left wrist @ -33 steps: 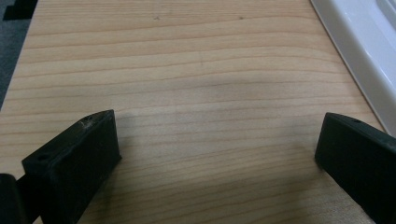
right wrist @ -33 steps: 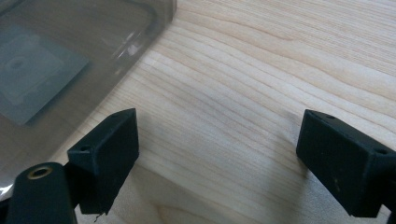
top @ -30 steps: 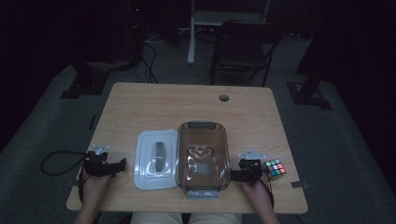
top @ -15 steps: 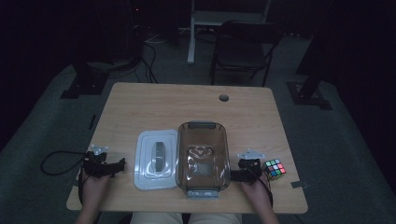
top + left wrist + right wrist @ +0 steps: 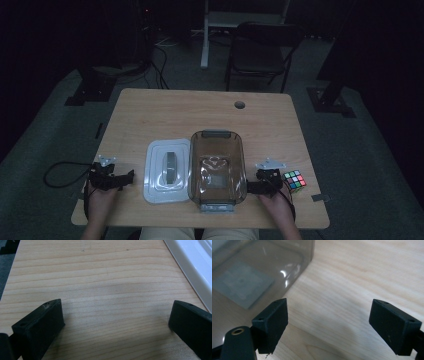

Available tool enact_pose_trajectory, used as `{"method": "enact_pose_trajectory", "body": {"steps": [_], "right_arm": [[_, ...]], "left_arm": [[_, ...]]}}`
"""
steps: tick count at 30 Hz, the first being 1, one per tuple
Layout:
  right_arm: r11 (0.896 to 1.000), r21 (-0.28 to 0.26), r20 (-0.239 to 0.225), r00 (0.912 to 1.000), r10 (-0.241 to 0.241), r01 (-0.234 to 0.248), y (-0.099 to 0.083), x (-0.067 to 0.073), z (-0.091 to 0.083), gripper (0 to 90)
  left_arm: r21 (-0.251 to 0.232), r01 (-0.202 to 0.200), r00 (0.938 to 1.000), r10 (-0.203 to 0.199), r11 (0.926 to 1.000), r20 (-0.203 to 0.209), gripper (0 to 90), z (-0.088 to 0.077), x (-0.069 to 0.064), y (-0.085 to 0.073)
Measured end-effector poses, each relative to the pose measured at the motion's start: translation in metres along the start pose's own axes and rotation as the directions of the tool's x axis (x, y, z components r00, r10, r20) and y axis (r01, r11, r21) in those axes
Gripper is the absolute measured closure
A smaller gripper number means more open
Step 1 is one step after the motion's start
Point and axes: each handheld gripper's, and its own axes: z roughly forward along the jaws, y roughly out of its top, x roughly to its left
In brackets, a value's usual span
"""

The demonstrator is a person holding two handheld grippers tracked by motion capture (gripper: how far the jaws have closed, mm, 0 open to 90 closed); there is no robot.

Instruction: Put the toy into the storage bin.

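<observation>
While right gripper (image 5: pixel 254 187) nears bin (image 5: pixel 217 165), tabletop (image 5: pixel 200 112) beyond lies bare.

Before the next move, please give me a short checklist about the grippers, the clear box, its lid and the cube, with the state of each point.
1. Left gripper open, nothing between the jaws: ok.
2. Right gripper open, its jaws have just been closing a little, nothing between them: ok.
3. Clear box uncovered, open side up: ok.
4. White lid flat on the table, left of the box: ok.
5. Colour cube free beside the right gripper: ok.
6. Box contents: cannot tell.
</observation>
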Motion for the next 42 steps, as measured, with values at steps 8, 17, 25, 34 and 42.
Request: {"method": "enact_pose_trajectory", "body": {"steps": [8,17,25,34,42], "right_arm": [[0.995,-0.086,0.046,0.998,0.044,-0.04,0.005,-0.015,-0.03,15.4],[0.985,-0.139,0.11,0.9873,0.115,-0.099,-0.001,-0.041,-0.058,11.7],[0.98,-0.134,0.143,0.9763,0.163,-0.144,-0.02,-0.065,-0.076,11.1],[0.976,-0.121,0.181,0.9626,0.201,-0.181,-0.046,-0.076,-0.08,11.3],[0.973,-0.11,0.181,0.9582,0.221,-0.204,-0.06,-0.076,-0.076,11.3]], "left_arm": [[0.0,-0.001,1.0,0.001,1.0,0.001,0.6,0.0,0.0,0.0],[0.001,-0.01,0.9999,0.01,1.0,0.009,0.6,0.0,0.0,0.0],[0.0,-0.011,0.9999,0.011,0.9999,0.012,0.6,0.0,-0.001,0.0],[0.0,-0.011,0.9999,0.011,0.9999,0.012,0.6,0.0,-0.001,0.0],[0.0,-0.011,0.9999,0.011,0.9999,0.012,0.6,0.0,-0.001,0.0]]}}
